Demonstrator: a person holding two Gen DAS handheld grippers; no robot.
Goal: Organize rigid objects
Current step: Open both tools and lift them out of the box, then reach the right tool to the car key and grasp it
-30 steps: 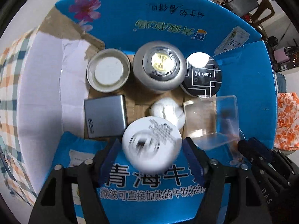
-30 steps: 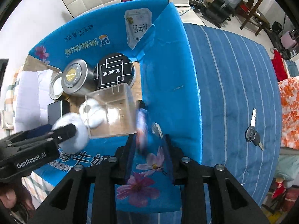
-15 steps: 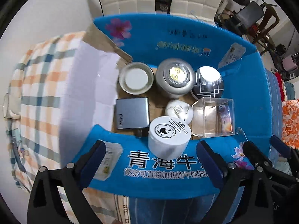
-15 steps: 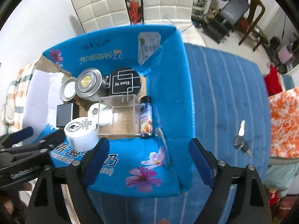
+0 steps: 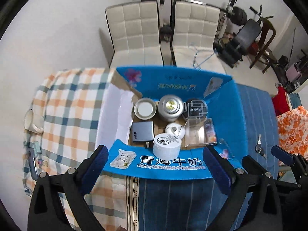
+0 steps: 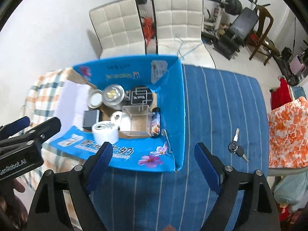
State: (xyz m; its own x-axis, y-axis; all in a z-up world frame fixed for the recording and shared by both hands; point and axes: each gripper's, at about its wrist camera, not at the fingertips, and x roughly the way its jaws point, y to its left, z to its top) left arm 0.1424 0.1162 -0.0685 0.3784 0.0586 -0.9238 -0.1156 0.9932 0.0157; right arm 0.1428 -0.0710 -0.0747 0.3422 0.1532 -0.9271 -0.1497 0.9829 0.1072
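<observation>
The blue carton sat on a surface covered with a blue striped cloth, its flaps folded outward; to its left lay a checked orange-and-blue cloth, and whether the surface was a bench or a bed could not be told. Inside the carton stood a white round jar at the near edge, with a grey flat box just beside it on the left and a small white round thing behind it. A clear plastic box sat to the right, and a small dark bottle lay against its right side. Along the far wall were an open round tin, a silver canister and a black round tin, side by side.

The left claw was spread wide and empty, held above the near flap. The right claw was likewise spread wide and empty, over the carton's near right corner. A set of keys lay on the striped cloth, well apart from the carton.

Beyond the surface, two white quilted chairs stood against a pale wall, with weight equipment and a wooden chair to the right. An orange patterned fabric hung at the right edge.
</observation>
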